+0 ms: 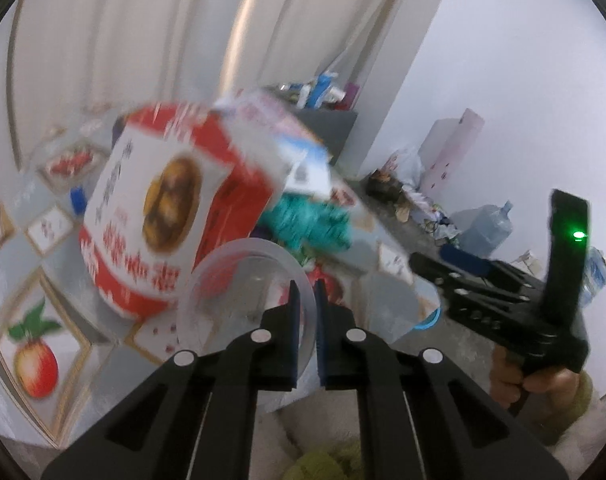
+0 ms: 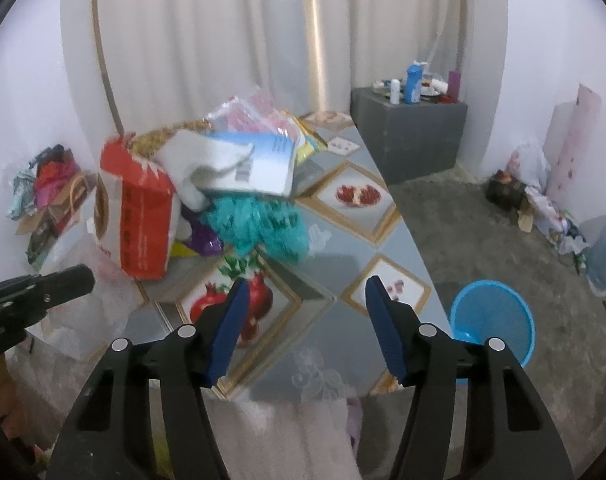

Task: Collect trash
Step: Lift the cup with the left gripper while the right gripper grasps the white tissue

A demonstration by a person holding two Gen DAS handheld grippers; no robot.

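Note:
A clear round plastic cup (image 1: 239, 280) hangs in front of the trash pile, and my left gripper (image 1: 307, 316) is shut on its rim. Behind it lie a red-and-white food box (image 1: 143, 216), a teal crumpled bag (image 1: 307, 220) and a blue-and-white packet (image 2: 263, 164). All of this sits on a table with a fruit-print cloth (image 2: 327, 264). My right gripper (image 2: 307, 320) stands open over that cloth with nothing between its blue pads. A blue basket (image 2: 491, 320) rests on the floor, low to the right of the table edge.
A grey cabinet (image 2: 411, 136) carrying bottles stands at the back right by the white curtain. Bags and a water jug (image 1: 487, 224) line the right wall. A heap of cloth and bags (image 2: 51, 192) sits at the left wall. The floor is grey carpet (image 2: 463, 240).

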